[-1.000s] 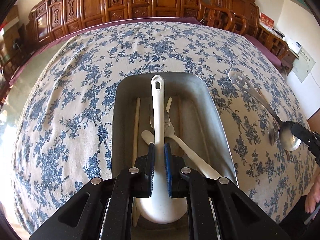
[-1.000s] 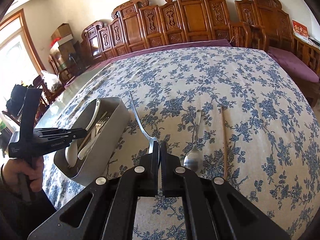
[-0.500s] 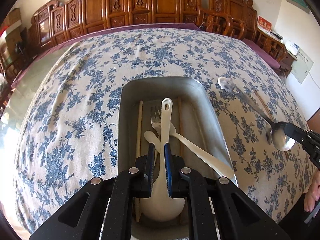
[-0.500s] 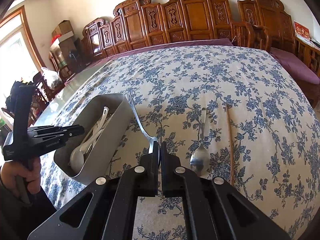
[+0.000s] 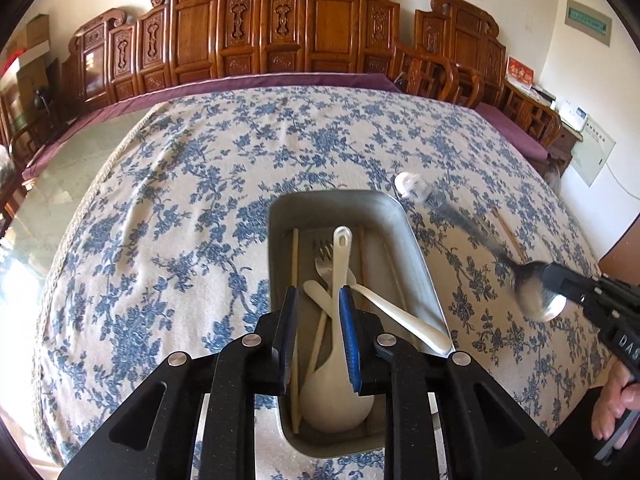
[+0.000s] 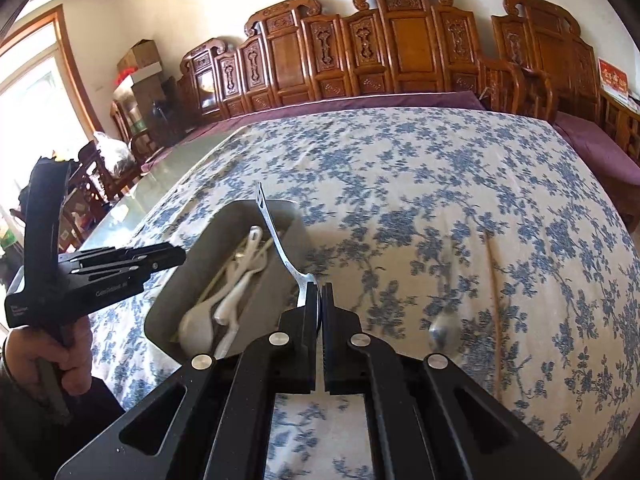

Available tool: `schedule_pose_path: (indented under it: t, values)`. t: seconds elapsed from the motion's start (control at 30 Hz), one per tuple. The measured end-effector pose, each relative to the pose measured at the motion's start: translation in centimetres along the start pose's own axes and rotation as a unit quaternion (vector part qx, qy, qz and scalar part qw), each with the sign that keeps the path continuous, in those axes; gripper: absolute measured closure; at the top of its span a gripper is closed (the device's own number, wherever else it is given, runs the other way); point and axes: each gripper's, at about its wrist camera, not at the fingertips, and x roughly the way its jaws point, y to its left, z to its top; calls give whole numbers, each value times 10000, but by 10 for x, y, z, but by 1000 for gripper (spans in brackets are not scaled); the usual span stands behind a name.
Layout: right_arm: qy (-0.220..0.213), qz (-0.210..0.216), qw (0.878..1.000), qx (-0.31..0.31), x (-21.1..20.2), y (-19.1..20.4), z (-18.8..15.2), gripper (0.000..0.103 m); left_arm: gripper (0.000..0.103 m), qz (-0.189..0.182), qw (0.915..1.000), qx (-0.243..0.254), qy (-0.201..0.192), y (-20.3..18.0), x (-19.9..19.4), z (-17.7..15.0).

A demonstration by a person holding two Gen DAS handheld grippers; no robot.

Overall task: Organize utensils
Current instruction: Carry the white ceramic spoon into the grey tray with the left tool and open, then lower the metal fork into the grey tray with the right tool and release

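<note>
Steel spoon carried toward the grey metal tray

Your right claw point(image 6: 321, 312) clamped the slick, stiff steel spoon point(image 5: 536, 294) by its bowl above the grey metal tray point(image 5: 416, 248); your left claw point(image 5: 318, 336) was opening, clear of the white plastic ladle point(image 5: 340, 360).

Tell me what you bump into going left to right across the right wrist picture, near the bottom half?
Hand holding the left tongs → metal tray with white spoons → right tongs pinching a metal spoon → another metal spoon on the cloth → wooden chopstick.
</note>
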Motion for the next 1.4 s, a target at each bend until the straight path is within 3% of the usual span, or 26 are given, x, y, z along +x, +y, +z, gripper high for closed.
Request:
schedule_pose_path:
  t: [0.33,0.67,0.8,1.13,1.4]
  values:
    - [253,-2,9996,-156,36,50,11,100,84,46,9995,-242,-173,35,-12,5]
    - [432,-646,9969,-107,70,77,12,100,84,38,9991,-347,-235,47,-17,8]
    - [510,-723,9960,-102,75,78,9,100,84,53,9991,-332,-251,47,-18,8]
    - [648,-457,9968,73,79,83,1,98,83,54,9991,-336,-256,48,-19,8]
    - [758,80,9970,165,77,88,-8,92,83,53,9991,-334,-252,47,-19,8]
